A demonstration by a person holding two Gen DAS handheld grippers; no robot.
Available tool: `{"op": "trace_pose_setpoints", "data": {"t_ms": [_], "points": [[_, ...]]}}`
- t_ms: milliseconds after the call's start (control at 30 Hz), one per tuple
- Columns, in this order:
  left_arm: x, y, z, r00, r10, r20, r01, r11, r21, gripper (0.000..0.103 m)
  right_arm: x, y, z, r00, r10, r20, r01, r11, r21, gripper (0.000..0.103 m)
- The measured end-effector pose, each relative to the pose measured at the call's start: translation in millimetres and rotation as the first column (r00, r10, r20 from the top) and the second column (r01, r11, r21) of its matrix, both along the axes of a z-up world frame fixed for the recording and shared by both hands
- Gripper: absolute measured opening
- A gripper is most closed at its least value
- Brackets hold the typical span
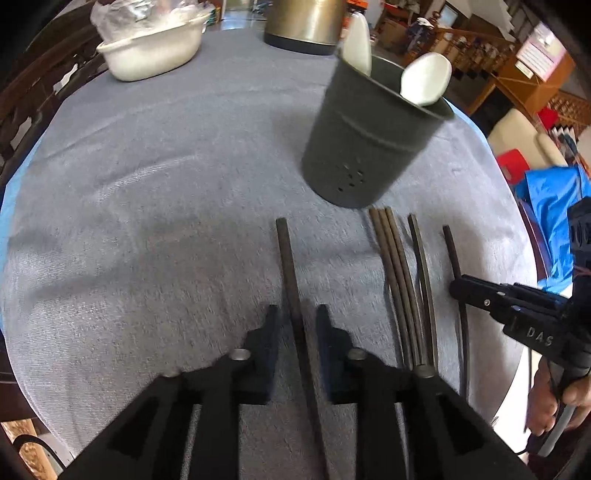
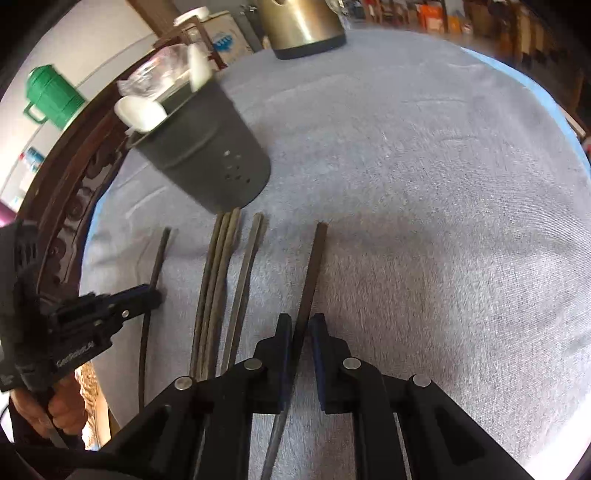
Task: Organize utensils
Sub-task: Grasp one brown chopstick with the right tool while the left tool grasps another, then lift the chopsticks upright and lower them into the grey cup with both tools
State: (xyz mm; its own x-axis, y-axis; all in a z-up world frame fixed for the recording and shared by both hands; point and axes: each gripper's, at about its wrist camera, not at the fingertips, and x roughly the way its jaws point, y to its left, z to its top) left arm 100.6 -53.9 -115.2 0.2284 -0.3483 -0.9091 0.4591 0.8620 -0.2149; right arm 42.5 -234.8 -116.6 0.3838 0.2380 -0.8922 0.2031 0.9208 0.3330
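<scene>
The left gripper [image 1: 297,317] points steeply down at the grey cloth [image 1: 166,221], its jaws a little apart, with the leftmost chopstick [image 1: 286,251] running between them and a sliver of gap on either side, so the pads are not pressing on it. The right gripper [image 2: 299,325] is closed on the rightmost chopstick [image 2: 314,258], its two fingers snug against the stick's sides; a hand [image 1: 561,402] is wrapped around its handle. Both sticks lie lengthwise on the near side of the dark grey utensil holder [image 1: 362,140], their far ends pointing towards it: the leftmost stops short of the holder and to its left, the rightmost short of it and to its right. Between them lie a bundle of three chopsticks [image 1: 391,258], side by side and touching, whose far ends come just up to the holder's base, and just right of the bundle a single chopstick [image 1: 419,251]. The holder stands upright on the cloth, small holes in its lower wall, with two white spoons [image 1: 426,79] sticking out above its rim. Beyond the holder stands a brassy metal pot [image 1: 303,22], and far to the holder's left a white dish [image 1: 155,51] holding crumpled clear plastic.
</scene>
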Motion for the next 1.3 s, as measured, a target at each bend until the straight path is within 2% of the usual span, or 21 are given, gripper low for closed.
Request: {"op": "trace_pose_setpoints", "data": {"t_ms": [133,167,200,333,500,700,800,900,1033,1133,1300], "points": [[5,-2,-1,1.0,0.007,-0.008,-0.007,1.0,-0.001,0.027,12,7,1,1.0,-0.009,0.016,0.01,0.999,-0.047,0.015],[5,-3,-1,1.0,0.012,-0.006,-0.012,1.0,-0.002,0.024,13,9,1,1.0,-0.001,0.022,0.003,0.998,-0.061,0.014],[5,-2,-1,1.0,0.013,0.004,-0.013,1.0,-0.001,0.01,14,11,2,1.0,0.008,0.022,-0.006,0.997,-0.071,0.013],[4,1,2,0.999,0.032,0.018,-0.031,0.999,-0.006,0.007,9,9,4,0.999,0.016,0.038,-0.014,0.998,-0.055,0.009],[-8,12,39,0.993,0.034,0.116,-0.028,0.998,-0.049,0.006,-8,4,31,0.99,0.014,0.14,-0.011,1.0,-0.027,0.008],[-22,21,101,0.965,0.06,0.256,-0.023,0.989,-0.148,0.007,-19,-1,73,0.955,-0.003,0.296,0.008,1.0,-0.016,0.007],[-24,20,132,0.941,0.094,0.324,-0.028,0.979,-0.204,0.006,-21,-3,98,0.919,-0.035,0.392,0.033,0.999,0.01,0.007],[-23,20,163,0.915,0.128,0.383,-0.029,0.966,-0.256,0.007,-23,-7,124,0.861,-0.082,0.502,0.069,0.997,0.045,0.007],[-17,17,196,0.876,0.168,0.453,-0.022,0.951,-0.309,0.007,-16,-4,159,0.758,-0.128,0.64,0.105,0.992,0.074,0.007],[-9,12,216,0.854,0.18,0.488,-0.009,0.943,-0.333,0.006,-15,-1,184,0.705,-0.143,0.694,0.124,0.989,0.077,0.007],[2,5,242,0.81,0.219,0.544,0.003,0.926,-0.378,0.007,0,1,212,0.637,-0.156,0.755,0.155,0.985,0.072,0.007]]}}
